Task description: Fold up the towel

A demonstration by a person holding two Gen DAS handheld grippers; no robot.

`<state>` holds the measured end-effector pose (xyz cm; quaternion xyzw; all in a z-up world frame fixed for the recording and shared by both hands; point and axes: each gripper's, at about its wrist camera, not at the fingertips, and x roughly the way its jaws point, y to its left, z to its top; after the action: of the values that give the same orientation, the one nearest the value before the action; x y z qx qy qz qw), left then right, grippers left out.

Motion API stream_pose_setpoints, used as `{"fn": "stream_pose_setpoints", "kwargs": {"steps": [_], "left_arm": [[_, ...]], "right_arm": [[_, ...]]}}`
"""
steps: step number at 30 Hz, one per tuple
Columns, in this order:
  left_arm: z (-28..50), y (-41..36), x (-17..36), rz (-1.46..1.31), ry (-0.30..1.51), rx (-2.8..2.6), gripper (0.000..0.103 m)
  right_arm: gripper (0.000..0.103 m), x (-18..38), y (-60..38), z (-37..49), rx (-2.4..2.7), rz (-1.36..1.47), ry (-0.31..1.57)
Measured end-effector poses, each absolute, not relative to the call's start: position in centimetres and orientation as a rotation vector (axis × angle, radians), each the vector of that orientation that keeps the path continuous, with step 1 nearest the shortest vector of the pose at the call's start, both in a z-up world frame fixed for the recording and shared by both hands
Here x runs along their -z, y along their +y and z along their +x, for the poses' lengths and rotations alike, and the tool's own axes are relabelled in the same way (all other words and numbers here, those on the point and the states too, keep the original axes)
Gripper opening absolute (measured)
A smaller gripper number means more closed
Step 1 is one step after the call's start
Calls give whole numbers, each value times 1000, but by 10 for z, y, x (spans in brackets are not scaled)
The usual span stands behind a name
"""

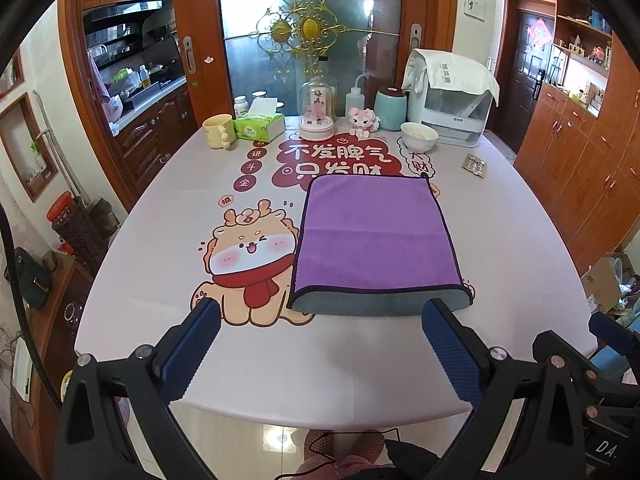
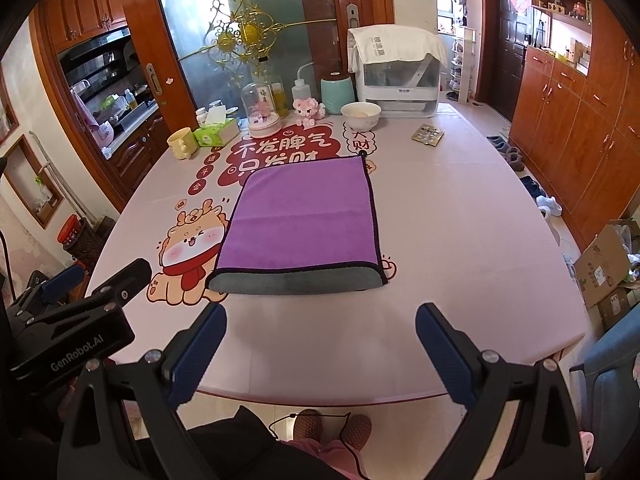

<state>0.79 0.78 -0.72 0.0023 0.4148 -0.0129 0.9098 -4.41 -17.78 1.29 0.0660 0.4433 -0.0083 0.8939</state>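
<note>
Both tools released: left tool [image 1: 322, 338] and right tool [image 2: 320, 338] held with blue-padded fingers spread wide, gripping nothing, poised above the near edge of the pink printed worktop [image 1: 520, 248].

Just beyond the fingertips, flat on the worktop: purple microfibre towel with grey underside and dark stitched hem [image 1: 374, 236], already doubled once, by the look of it. Grey rounded fold nearest the tools, hemmed purple edge lying just behind it, a faint crease across the middle, small hanging loop at the far right corner. Ahead and slightly right of the left tool; ahead and slightly left of the right tool.

Likely handling: soft, limp, very light, with no stiffness to hold a shape, so apt to sag and drape from wherever pinched. Plush pile probably grips the pads well; little risk of slipping, none of breakage. Smooth worktop may let the whole cloth slide if dragged rather than lifted.

Best hold, judging from this: one corner per tool along one side, both layers pinched together close to the hem, lifted evenly and carried over.

Well beyond the towel: white bowl [image 1: 419, 135] and yellow mug [image 1: 218, 131].
</note>
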Motion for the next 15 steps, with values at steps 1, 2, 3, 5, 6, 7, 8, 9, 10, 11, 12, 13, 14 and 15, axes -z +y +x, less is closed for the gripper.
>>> {"fn": "stream_pose_setpoints", "kwargs": {"steps": [1, 2, 3, 5, 6, 7, 8, 9, 10, 11, 12, 13, 14, 15], "left_arm": [[8, 8, 7, 4, 857, 28, 100], [8, 9, 8, 4, 857, 30, 100], [8, 9, 8, 3, 858, 32, 100], [9, 10, 8, 1, 861, 35, 100], [10, 11, 9, 1, 864, 39, 100], [10, 11, 9, 2, 866, 42, 100], [11, 12, 10, 2, 870, 46, 100], [12, 12, 10, 1, 874, 50, 100], [12, 14, 11, 1, 878, 54, 100], [13, 15, 12, 1, 882, 57, 100], [15, 17, 13, 1, 887, 62, 100], [16, 18, 13, 1, 891, 66, 100], [18, 20, 14, 2, 896, 72, 100], [19, 22, 15, 2, 899, 79, 100]], "right_arm": [[96, -13, -178, -45, 20, 136, 920], [96, -14, -178, -46, 23, 136, 919], [96, -14, -178, -45, 26, 136, 920], [96, -14, -177, -46, 31, 136, 919], [96, -14, -177, -47, 33, 136, 920], [96, -14, -177, -47, 34, 138, 921], [96, -13, -177, -46, 36, 141, 924], [96, -13, -176, -47, 39, 145, 925], [96, -13, -176, -47, 40, 149, 925], [96, -13, -176, -47, 43, 152, 926], [96, -12, -175, -47, 48, 154, 927], [96, -12, -174, -47, 52, 158, 927], [96, -12, -173, -47, 55, 162, 927], [96, -11, -173, -47, 56, 169, 929]]}}
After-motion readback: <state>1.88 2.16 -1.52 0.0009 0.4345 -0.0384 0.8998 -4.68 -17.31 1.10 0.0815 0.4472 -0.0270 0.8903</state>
